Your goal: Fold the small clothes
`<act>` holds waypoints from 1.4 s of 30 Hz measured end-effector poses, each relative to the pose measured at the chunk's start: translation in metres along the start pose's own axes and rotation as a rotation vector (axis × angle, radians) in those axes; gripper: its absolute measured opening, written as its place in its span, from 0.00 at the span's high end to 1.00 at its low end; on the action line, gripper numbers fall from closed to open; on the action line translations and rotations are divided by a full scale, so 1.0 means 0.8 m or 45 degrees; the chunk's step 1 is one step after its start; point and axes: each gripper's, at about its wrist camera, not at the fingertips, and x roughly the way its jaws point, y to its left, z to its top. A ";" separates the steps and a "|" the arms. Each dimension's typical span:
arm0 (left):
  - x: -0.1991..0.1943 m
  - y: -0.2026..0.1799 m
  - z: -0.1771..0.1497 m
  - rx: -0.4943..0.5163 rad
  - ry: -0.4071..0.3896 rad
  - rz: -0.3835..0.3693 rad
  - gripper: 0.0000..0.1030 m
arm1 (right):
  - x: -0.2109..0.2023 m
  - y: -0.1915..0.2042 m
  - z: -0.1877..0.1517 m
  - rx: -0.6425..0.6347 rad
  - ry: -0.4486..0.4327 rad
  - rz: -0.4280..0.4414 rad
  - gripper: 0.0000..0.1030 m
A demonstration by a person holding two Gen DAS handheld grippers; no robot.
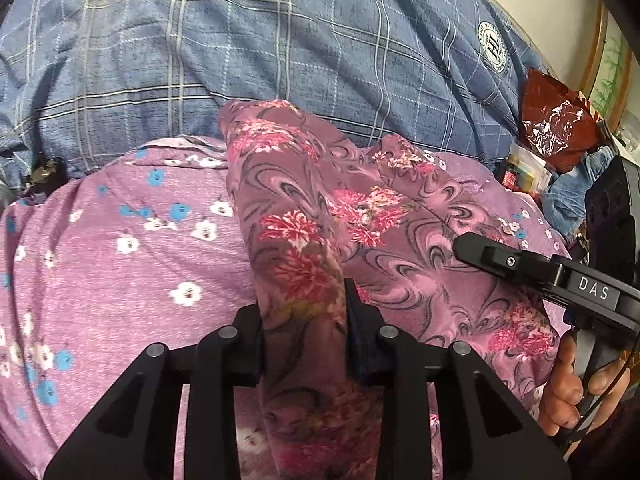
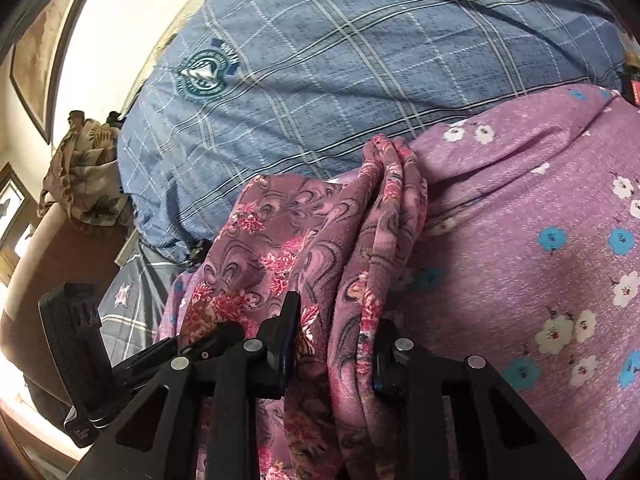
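The left tool (image 1: 304,344) is pinching a bunched edge of the rose-patterned garment (image 1: 360,216), its two pads pressed into a thick rope of cloth that runs up and away from the jaws. The right tool (image 2: 336,344) does the same: several gathered layers of the same fabric pass between its pads and are squeezed there. In the left wrist view the right tool shows at the right edge, with the person's hand (image 1: 576,384) wrapped on its handle.

From the two grips the garment drapes down in loose folds onto a lilac flowered sheet (image 2: 540,200) on the bed, with a blue plaid quilt (image 1: 280,40) behind it.

The cloth looks thin, light and very limp; it sags and ropes wherever it is not stretched, so it will likely keep no shape of its own. It seems matte rather than slick, so a firm pinch should hold. Best hold is probably at two corners or along one hem, kept well apart so the edge pulls taut; the present bunched grips may hide where the true edge runs.
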 end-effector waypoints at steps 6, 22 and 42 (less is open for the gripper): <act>-0.029 0.019 -0.009 -0.015 -0.025 0.028 0.72 | 0.003 0.027 -0.013 -0.030 0.016 0.043 0.73; -0.120 0.031 -0.059 -0.009 -0.104 0.119 0.72 | -0.027 0.102 -0.071 -0.116 -0.005 0.134 0.73; -0.122 0.036 -0.125 -0.078 -0.005 0.186 0.72 | -0.037 0.102 -0.141 0.000 0.078 0.137 0.74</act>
